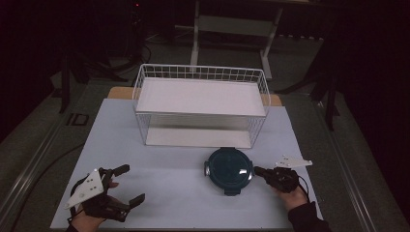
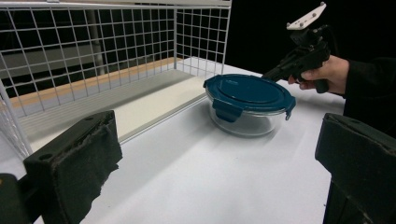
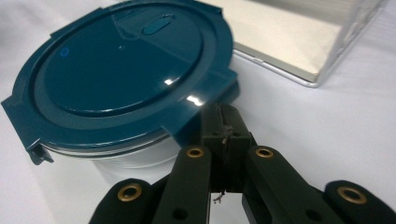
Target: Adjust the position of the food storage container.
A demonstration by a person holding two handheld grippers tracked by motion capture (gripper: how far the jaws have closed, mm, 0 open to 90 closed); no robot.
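A round glass container with a dark teal clip lid (image 1: 227, 167) stands on the white tabletop, in front of the wire basket. My right gripper (image 1: 256, 170) is shut, jaws pressed together with nothing between them. In the right gripper view its tips (image 3: 224, 128) sit right at a side latch tab of the lid (image 3: 121, 70); actual contact is unclear. In the left gripper view the container (image 2: 247, 105) stands ahead, with the right gripper (image 2: 270, 73) at its far edge. My left gripper (image 1: 135, 182) rests open near the front left, well apart from the container, its pads (image 2: 79, 158) holding nothing.
A white wire basket (image 1: 200, 72) with a flat white floor stands at the back middle of the table; its mesh wall (image 2: 201, 28) is close behind the container. The white tabletop (image 1: 169, 188) lies bare between the hands. Dark floor and frame legs lie beyond.
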